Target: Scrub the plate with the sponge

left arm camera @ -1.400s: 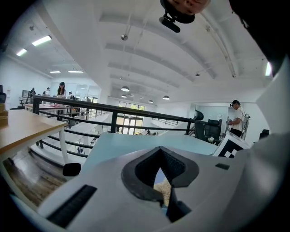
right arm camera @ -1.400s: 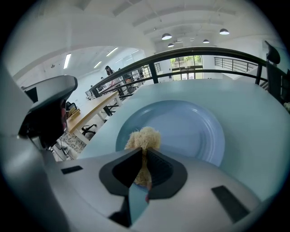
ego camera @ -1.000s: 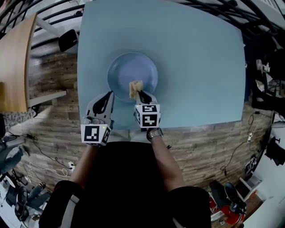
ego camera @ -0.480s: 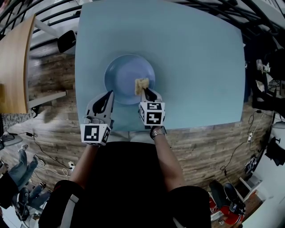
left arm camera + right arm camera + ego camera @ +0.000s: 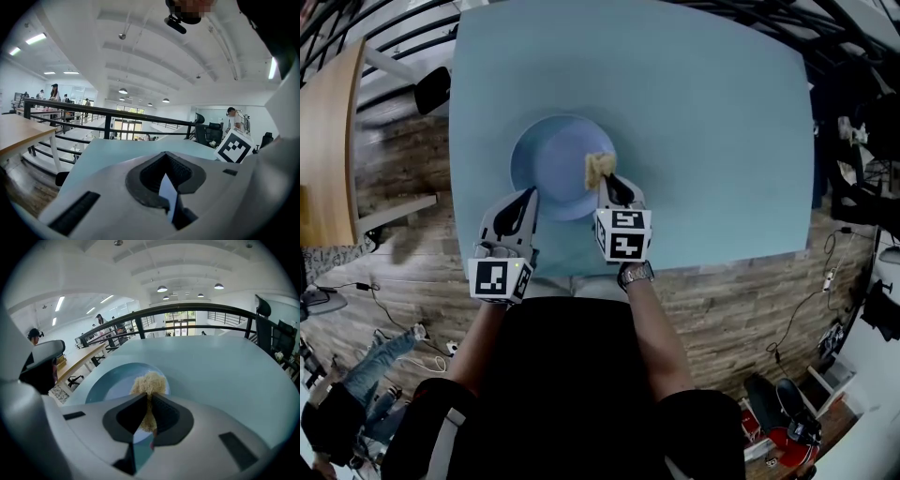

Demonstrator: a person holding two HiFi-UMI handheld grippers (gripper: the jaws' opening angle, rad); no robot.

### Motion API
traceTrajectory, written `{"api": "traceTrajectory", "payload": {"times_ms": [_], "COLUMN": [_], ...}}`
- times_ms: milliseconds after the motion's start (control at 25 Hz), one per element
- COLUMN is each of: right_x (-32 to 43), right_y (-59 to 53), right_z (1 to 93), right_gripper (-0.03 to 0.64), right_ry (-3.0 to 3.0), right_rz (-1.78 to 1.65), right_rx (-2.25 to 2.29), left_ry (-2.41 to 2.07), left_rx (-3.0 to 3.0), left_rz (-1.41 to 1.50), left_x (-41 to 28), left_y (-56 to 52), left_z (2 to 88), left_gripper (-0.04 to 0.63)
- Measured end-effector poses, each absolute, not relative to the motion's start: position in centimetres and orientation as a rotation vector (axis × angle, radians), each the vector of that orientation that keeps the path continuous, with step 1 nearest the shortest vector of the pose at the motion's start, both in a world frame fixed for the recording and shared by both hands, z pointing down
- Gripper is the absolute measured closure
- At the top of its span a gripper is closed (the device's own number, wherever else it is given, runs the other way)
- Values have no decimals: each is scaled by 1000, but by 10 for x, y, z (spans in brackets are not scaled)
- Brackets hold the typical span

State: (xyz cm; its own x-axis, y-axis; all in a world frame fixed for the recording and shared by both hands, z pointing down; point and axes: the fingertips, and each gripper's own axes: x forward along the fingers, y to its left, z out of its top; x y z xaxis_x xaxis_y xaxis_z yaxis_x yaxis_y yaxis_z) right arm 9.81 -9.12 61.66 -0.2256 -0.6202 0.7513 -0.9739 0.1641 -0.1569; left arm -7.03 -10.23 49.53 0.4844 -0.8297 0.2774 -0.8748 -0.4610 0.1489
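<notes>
- Grips the tan sponge (image 5: 599, 169) in the right tongs (image 5: 609, 184), with the pads pressed in on both sides and the frayed end sticking out past the tips.
- Holds that sponge over the right part of the blue plate (image 5: 546, 161), inside the rim.
- Seems to press the sponge down on the plate's face, though neither view settles the contact.
- Shows the left tongs (image 5: 528, 199) closed, tips together, with nothing between them.
- Points the left tongs at the plate's near-left rim, just beside the right pair and apart from the sponge.
- Finds the plate lying flat on the light blue surface (image 5: 722, 141), in its near-left part, close to the front edge.
- Shows a watch (image 5: 636, 274) on the wrist behind the right tongs.
</notes>
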Motion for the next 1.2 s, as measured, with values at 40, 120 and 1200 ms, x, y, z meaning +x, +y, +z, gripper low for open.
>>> {"api": "traceTrajectory", "payload": {"times_ms": [40, 120, 1200], "right_x": [97, 95, 41], "right_y": [-92, -91, -14], "right_z": [610, 596, 344], "right_gripper": [580, 580, 580], "right_ry": [-1929, -1958, -2463], "right_rz": [868, 862, 468], "right_rx": [1517, 1541, 1792], "left_ry": [-1447, -1440, -1592], "left_rx": [2470, 2478, 2582], "left_rz": [237, 232, 2], "left_x": [-71, -71, -117], "left_y": [-102, -99, -42], "left_z": [495, 495, 359], "left_gripper": [594, 594, 594]}}
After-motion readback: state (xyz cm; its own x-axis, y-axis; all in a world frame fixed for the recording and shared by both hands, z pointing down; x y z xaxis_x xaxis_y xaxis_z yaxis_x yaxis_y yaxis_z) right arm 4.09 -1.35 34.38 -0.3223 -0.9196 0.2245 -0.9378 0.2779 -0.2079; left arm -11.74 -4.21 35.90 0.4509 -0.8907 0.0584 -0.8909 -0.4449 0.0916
